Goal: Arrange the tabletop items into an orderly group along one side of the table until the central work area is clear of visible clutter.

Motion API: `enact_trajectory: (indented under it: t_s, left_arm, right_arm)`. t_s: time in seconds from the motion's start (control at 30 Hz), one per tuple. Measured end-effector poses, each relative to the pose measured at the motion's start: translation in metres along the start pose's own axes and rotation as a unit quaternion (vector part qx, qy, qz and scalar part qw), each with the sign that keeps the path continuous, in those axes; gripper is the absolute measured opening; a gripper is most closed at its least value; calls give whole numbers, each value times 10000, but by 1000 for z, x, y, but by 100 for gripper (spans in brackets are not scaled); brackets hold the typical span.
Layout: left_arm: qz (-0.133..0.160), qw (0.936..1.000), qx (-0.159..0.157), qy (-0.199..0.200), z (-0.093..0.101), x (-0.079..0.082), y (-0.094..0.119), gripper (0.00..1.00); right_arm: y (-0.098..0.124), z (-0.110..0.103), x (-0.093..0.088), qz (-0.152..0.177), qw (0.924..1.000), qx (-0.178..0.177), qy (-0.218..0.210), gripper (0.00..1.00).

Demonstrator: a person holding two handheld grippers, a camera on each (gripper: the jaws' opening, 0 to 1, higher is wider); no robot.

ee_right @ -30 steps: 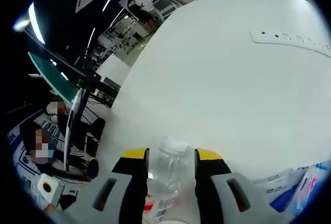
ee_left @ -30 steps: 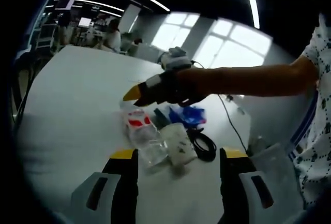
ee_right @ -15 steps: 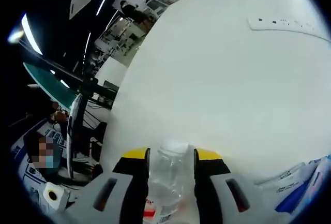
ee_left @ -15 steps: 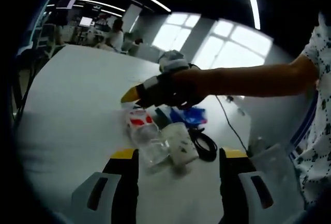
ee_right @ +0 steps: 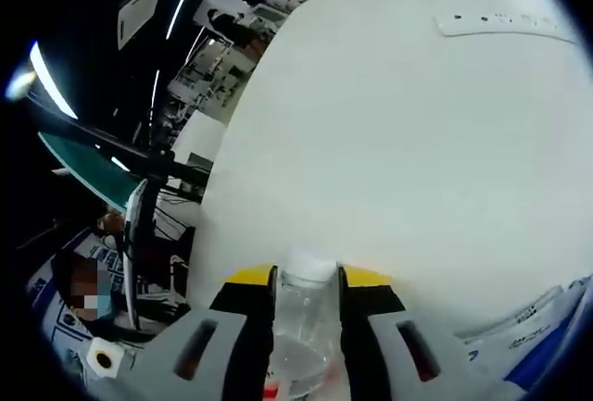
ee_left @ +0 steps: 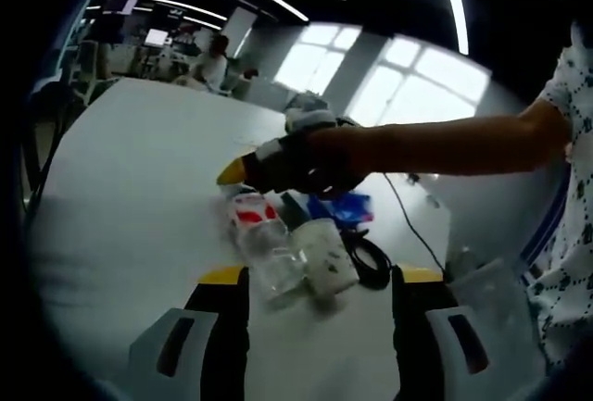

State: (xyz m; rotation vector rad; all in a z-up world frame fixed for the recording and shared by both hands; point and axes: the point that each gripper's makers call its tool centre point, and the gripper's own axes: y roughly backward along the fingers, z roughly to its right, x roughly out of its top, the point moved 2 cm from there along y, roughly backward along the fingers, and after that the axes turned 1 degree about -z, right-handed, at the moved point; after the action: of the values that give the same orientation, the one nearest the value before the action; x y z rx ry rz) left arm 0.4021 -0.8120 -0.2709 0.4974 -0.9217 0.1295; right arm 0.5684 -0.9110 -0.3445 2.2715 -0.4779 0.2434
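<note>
Right tool (ee_right: 306,276) pinches the clear plastic water bottle (ee_right: 304,322) just below its white cap, low over the white counter (ee_right: 389,142). Light, thin-walled, slippery — it'll dent, so the stiffer neck looks the best hold. Left tool (ee_left: 315,276) hangs wide open, empty, before the clutter.

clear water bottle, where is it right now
The clear water bottle lies on the white table, clamped in the right gripper, beside a white cup.
</note>
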Motion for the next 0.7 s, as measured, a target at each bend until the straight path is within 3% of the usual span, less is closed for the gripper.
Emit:
enact_trajectory:
  t_s: [0.7]
  left_arm:
    - [-4, 10000, -27, 12, -2, 0, -3, 58]
  right_arm:
    - [0, -5, -3, 83, 9996, 143, -244, 21]
